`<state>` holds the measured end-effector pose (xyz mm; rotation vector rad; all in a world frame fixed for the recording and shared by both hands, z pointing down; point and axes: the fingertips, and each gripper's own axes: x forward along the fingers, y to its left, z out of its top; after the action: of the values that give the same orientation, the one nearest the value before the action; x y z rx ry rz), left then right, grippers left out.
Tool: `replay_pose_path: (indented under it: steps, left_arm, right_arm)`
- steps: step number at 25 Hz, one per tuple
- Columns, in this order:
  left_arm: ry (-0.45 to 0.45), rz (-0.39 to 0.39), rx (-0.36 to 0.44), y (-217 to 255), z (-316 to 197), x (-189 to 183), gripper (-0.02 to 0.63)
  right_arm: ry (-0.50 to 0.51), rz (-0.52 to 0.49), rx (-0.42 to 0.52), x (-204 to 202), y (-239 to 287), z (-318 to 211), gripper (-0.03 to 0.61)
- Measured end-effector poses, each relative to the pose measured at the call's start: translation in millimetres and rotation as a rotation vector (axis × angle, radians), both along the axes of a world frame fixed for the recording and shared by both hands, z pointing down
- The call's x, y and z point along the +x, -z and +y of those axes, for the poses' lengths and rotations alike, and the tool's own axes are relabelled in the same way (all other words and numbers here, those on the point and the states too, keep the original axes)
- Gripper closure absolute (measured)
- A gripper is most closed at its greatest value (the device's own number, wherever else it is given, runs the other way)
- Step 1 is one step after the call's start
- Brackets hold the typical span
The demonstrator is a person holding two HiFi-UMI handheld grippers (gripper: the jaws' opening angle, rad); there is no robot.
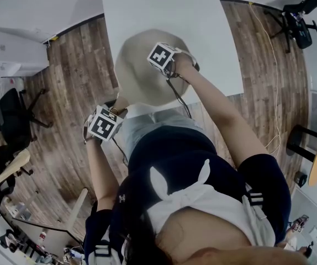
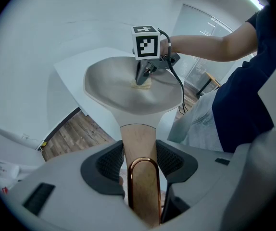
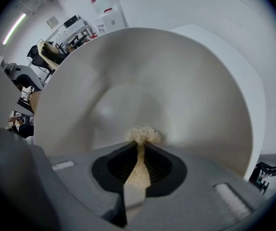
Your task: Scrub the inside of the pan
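A pan [image 1: 139, 70] is held on the white tabletop [image 1: 202, 32] above plank floor [image 1: 73, 87]. Its handle [image 2: 138, 137] is clamped by left tongs [image 2: 139, 159], a scrubber [image 3: 143, 134] by right tongs [image 3: 141, 153].

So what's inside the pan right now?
Only a small beige scrub pad, pinched in the right gripper, against the floor of the pan. The rest looks bare. The spot under the pad is covered.
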<state>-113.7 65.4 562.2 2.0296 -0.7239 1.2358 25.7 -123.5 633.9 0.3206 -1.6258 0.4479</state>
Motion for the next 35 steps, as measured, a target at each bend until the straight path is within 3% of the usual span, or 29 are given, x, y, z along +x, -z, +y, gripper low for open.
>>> replay_pose_path:
  steps: [11,14,22,28,35]
  left_arm:
    - [0.002,-0.007,-0.001,1.6,-0.6,1.5,0.402]
    - [0.004,-0.008,-0.001,1.6,-0.2,2.9,0.402]
    - [0.006,-0.018,-0.006,2.2,0.1,1.8,0.402]
    - [0.008,-0.019,-0.01,-2.4,-1.2,0.0,0.402]
    - [0.006,-0.021,-0.01,0.2,1.0,1.3,0.402]
  right_arm:
    - [0.01,0.006,-0.092,8.5,-0.3,29.1,0.537]
    - [0.01,-0.044,-0.12,4.1,3.8,35.9,0.537]
    - [-0.066,-0.297,-0.327,-30.8,9.7,72.2,0.538]
    - [-0.036,-0.336,-0.288,-49.7,6.2,75.7,0.538]
    - [0.035,-0.395,-0.177,-75.6,10.4,72.3,0.538]
